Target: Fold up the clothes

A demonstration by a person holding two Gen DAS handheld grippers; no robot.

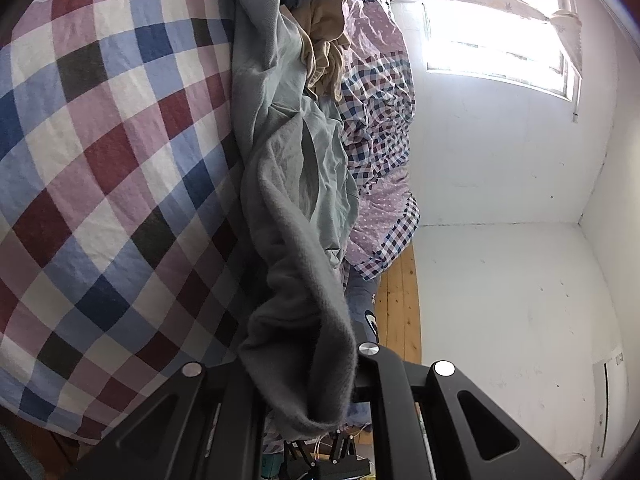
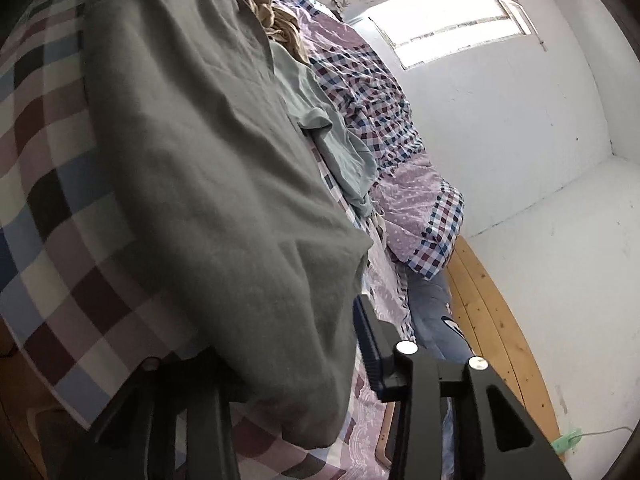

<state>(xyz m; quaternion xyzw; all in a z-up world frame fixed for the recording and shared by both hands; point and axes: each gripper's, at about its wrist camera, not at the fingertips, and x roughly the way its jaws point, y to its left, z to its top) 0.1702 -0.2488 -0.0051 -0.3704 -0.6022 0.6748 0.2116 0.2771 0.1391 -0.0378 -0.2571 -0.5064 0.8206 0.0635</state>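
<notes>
— Grey sweater bunches right at the lens, clamped in the left hand-held gripper. The right one?

— Right hand-held gripper has cloth between its fingers; whether the pads press it, I cannot tell.

— Where does the sweater lie?

— Spread over the checked bedsheet, beside a tan garment and a rumpled quilt.

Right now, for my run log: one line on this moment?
step: folding | left gripper: shut on grey garment | right gripper: around garment edge | surface: checked sheet
</notes>
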